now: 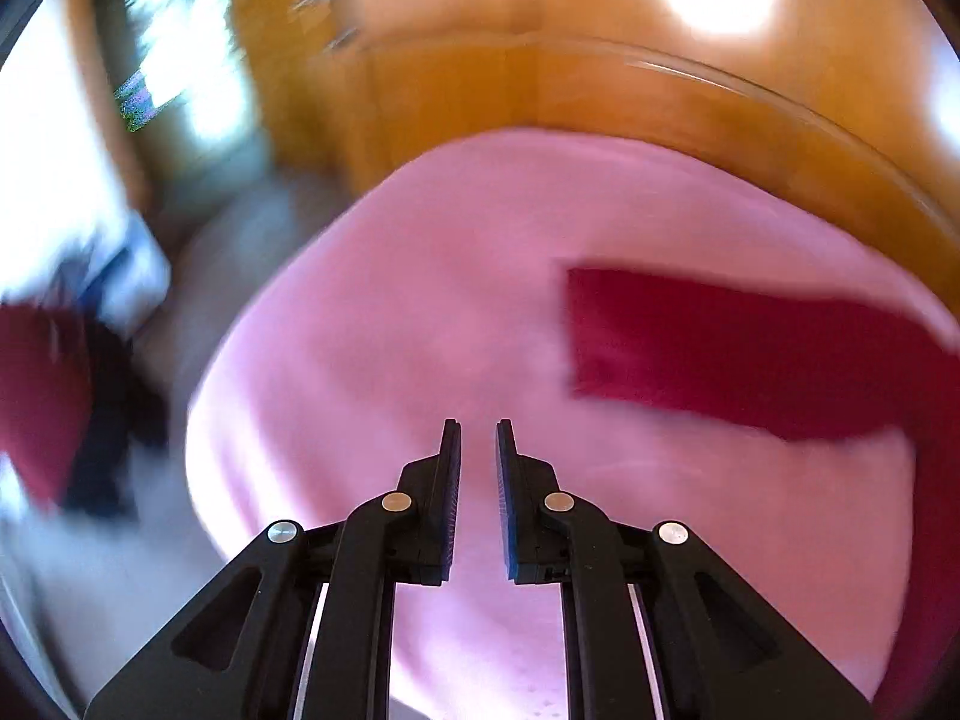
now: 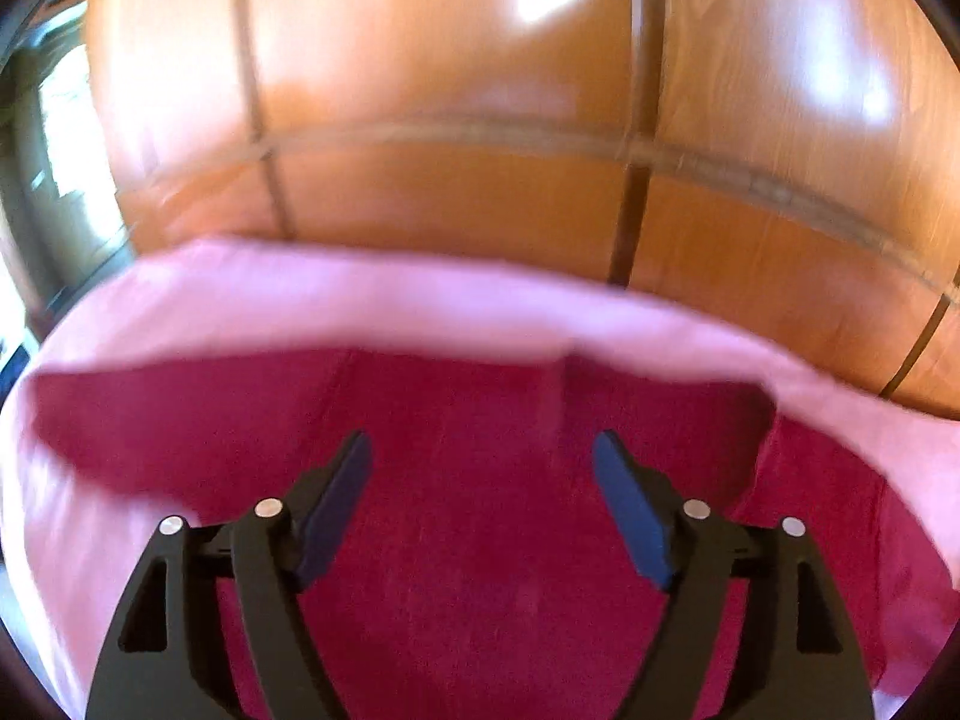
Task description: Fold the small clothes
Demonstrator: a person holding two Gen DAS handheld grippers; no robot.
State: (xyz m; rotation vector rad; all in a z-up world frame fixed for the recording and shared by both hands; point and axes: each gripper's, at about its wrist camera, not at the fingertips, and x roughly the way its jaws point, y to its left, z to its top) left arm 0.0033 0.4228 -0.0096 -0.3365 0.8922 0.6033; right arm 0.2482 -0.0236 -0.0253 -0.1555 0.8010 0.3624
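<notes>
The red garment [image 2: 480, 540] is spread flat on the pink sheet [image 1: 420, 300], ready for folding; the right gripper [image 2: 480, 456] is held over it, jaws wide and empty; the left gripper [image 1: 478, 438], nearly closed, grips nothing.

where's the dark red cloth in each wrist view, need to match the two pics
Left wrist view: the dark red cloth lies right of centre on the pink cover, ahead and to the right of the left gripper.
Right wrist view: the dark red cloth fills the lower middle, under the right gripper.
Shared landmark: the pink cover, with the orange wooden panelling behind it.
</notes>
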